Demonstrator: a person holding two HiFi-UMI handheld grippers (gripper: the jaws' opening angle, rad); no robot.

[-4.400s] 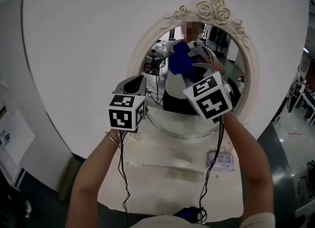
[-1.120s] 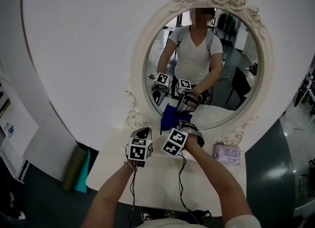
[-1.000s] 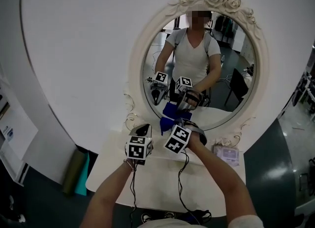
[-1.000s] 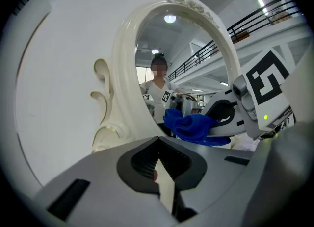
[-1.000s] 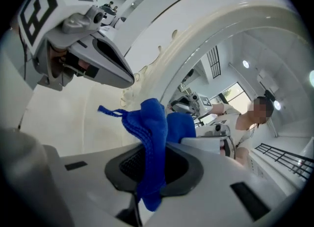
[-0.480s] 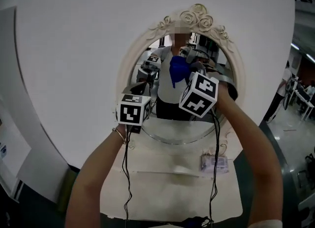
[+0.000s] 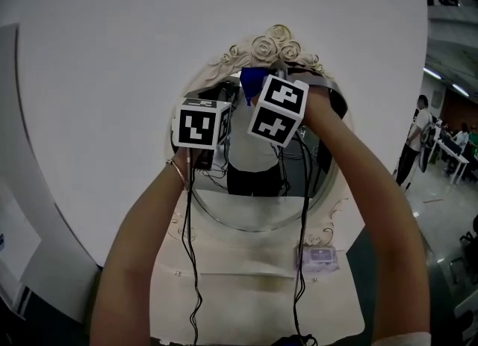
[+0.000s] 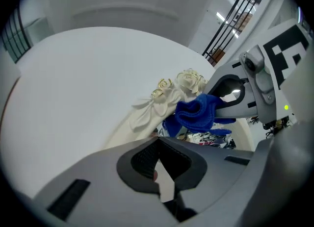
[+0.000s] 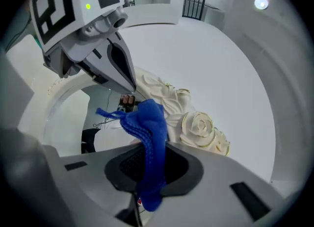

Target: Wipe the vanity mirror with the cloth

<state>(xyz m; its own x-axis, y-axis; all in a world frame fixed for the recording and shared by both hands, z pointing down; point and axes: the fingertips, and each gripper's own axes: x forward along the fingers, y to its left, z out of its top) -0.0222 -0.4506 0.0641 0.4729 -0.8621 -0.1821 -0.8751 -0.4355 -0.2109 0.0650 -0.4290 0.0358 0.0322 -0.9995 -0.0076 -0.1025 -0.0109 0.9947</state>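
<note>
Both up at top edge of white rose-framed oval vanity mirror (image 7: 272, 42) | right gripper (image 9: 147, 169) clamps blue microfibre cloth (image 9: 149, 123) for wiping there | left gripper (image 8: 158, 164) closed empty, spare.

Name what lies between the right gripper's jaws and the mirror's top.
The blue cloth, pinched by the right gripper, seen in the right gripper view.

The cloth (image 9: 149, 128) is blue fabric with a rough, ribbed weave. The mirror frame (image 9: 198, 125) is cream, smooth and glossy, its moulded roses edged in gilt; the mirror glass (image 7: 254, 206) is slick and reflective. The left gripper (image 8: 158, 145) and right gripper (image 9: 149, 148) have smooth matt grey plastic shells, with finely ribbed black pads (image 8: 144, 160). The wall (image 7: 97, 75) is matt white.
</note>
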